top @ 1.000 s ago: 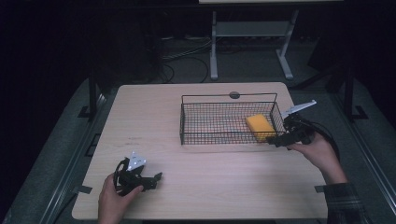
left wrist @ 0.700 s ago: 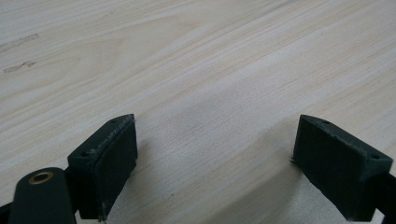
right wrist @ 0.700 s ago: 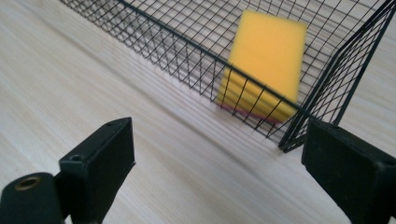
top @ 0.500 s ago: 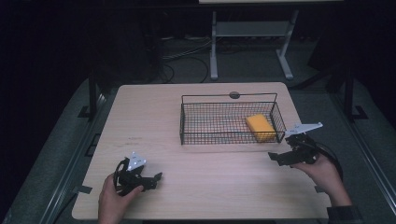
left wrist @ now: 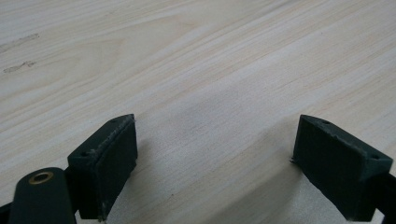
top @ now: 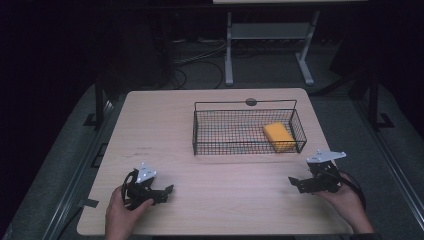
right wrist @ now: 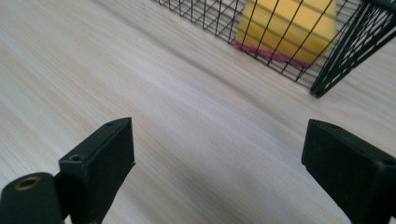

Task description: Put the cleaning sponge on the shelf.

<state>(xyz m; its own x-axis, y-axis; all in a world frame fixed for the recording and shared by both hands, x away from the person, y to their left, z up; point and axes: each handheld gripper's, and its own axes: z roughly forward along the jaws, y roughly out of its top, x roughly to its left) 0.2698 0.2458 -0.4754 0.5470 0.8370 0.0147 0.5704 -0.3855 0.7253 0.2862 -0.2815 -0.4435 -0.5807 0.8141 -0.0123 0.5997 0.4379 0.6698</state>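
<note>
Sponge point(top: 279, 136) sat at the basket's point(top: 200, 134) right end, both grippers point(top: 299, 183) point(top: 161, 192) lay spread and empty near the table's front edge, job apparently finished, nothing left but parking.

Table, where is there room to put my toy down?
The table is bare left of the wire basket, and between the left tongs and right tongs. The basket's right end is taken by the yellow sponge.
</note>
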